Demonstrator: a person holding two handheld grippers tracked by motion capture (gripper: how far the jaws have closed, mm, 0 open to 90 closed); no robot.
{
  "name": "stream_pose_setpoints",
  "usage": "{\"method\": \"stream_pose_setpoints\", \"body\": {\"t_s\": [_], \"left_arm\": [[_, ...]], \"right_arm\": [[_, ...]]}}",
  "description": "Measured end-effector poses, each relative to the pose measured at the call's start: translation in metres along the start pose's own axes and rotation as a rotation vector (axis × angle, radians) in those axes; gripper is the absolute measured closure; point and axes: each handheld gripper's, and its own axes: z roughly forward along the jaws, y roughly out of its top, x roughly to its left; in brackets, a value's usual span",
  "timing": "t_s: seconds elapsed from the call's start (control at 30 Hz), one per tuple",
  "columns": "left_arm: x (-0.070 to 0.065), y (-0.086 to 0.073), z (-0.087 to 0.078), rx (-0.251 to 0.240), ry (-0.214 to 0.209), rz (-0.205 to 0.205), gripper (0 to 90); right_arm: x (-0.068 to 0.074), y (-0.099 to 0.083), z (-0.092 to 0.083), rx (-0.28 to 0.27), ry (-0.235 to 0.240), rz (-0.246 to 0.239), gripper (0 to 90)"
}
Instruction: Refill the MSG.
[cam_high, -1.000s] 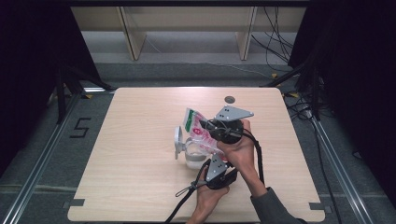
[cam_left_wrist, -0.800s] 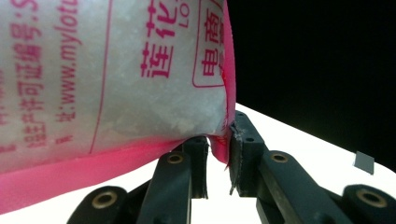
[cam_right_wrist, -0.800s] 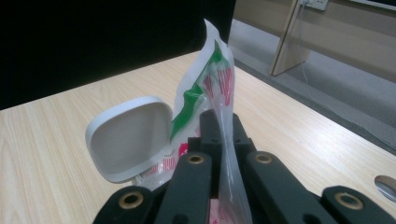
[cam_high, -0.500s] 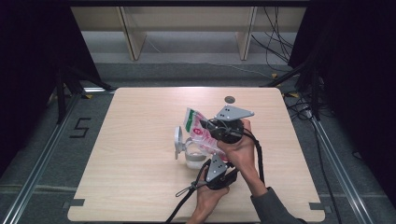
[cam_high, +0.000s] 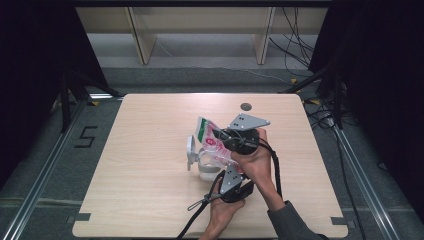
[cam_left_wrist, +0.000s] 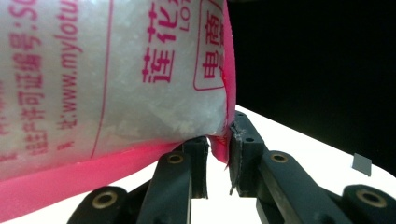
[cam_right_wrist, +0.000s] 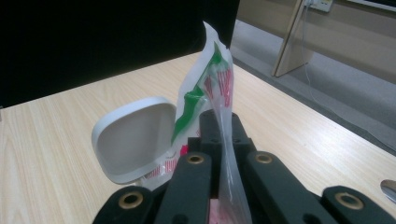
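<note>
High view: bag (cam_high: 210, 140) held tilted over open jar (cam_high: 205, 167), mid-tabletop (cam_high: 140, 200).
Left gripper view: left claw (cam_left_wrist: 217, 156) clamped on bag's (cam_left_wrist: 116, 74) pink corner; white crystals inside.
Right gripper view: right claw (cam_right_wrist: 223, 135) clamped on bag's (cam_right_wrist: 212, 79) edge, beside jar lid (cam_right_wrist: 135, 137).

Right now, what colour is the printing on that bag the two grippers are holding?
Pink-red lettering and edging on the clear bag of white crystals, plus a green band near its top; the left gripper view shows the lettering best.

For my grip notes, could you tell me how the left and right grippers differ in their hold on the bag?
The left gripper pinches the bag's pink corner, jaws slightly apart; the right gripper clamps the clear film edge, jaws fully closed. In the high view, left sits nearer the person, right farther. Both hold the same bag.
</note>
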Motion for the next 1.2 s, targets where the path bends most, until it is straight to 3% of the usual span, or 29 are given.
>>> {"method": "stream_pose_setpoints", "body": {"t_s": [0.03, 0.07, 0.1, 0.23, 0.27, 0.33, 0.63, 0.67, 0.73, 0.8, 0.93, 0.97, 1.03, 1.2], "left_arm": [[-0.0003, -0.0002, 0.0004, -0.002, -0.002, -0.003, 78.1], [-0.0002, -0.0007, 0.0010, -0.001, 0.001, 0.001, 78.1], [-0.0001, -0.0013, 0.0012, -0.003, 0.000, -0.005, 78.0], [0.0000, -0.0003, 0.0001, -0.003, 0.001, 0.003, 78.1], [0.0001, -0.0006, 0.0004, -0.001, 0.004, 0.007, 78.1], [0.0001, -0.0009, 0.0004, 0.003, 0.004, 0.008, 78.2], [0.0003, -0.0011, 0.0011, -0.005, 0.004, -0.004, 78.2], [0.0003, -0.0014, 0.0012, -0.002, 0.004, -0.005, 78.2], [0.0008, -0.0009, 0.0005, 0.002, 0.006, 0.004, 78.2], [0.0009, 0.0000, -0.0006, 0.006, 0.014, 0.006, 78.2], [0.0007, 0.0002, -0.0006, 0.000, 0.005, 0.001, 78.2], [0.0008, 0.0000, -0.0004, 0.001, 0.006, 0.002, 78.1], [0.0015, -0.0008, 0.0001, -0.001, 0.009, 0.000, 78.2], [0.0017, -0.0001, 0.0001, -0.007, 0.000, -0.006, 78.1]], "right_arm": [[-0.0008, -0.0002, 0.0008, -0.005, -0.010, -0.019, 90.0], [0.0021, -0.0018, 0.0020, 0.000, -0.011, 0.019, 90.0], [-0.0002, -0.0018, 0.0022, 0.010, -0.007, -0.006, 90.0], [0.0008, -0.0014, 0.0013, -0.001, -0.006, 0.022, 90.0], [-0.0004, -0.0005, 0.0008, 0.003, 0.009, 0.002, 90.0], [0.0008, -0.0007, -0.0003, 0.008, 0.003, 0.028, 90.0], [0.0006, -0.0008, 0.0001, -0.002, -0.006, 0.017, 90.0], [0.0002, -0.0011, 0.0016, -0.013, -0.015, -0.001, 90.0], [0.0015, -0.0012, 0.0013, 0.014, -0.002, 0.022, 90.0], [0.0023, -0.0005, 0.0004, 0.002, -0.004, 0.027, 90.0], [0.0012, 0.0001, 0.0011, -0.011, -0.011, -0.011, 90.0], [0.0033, -0.0006, 0.0012, 0.003, -0.006, 0.015, 90.0], [0.0035, -0.0014, 0.0025, -0.001, -0.008, 0.024, 90.0], [0.0038, -0.0008, 0.0022, -0.009, -0.017, 0.008, 90.0]]}}
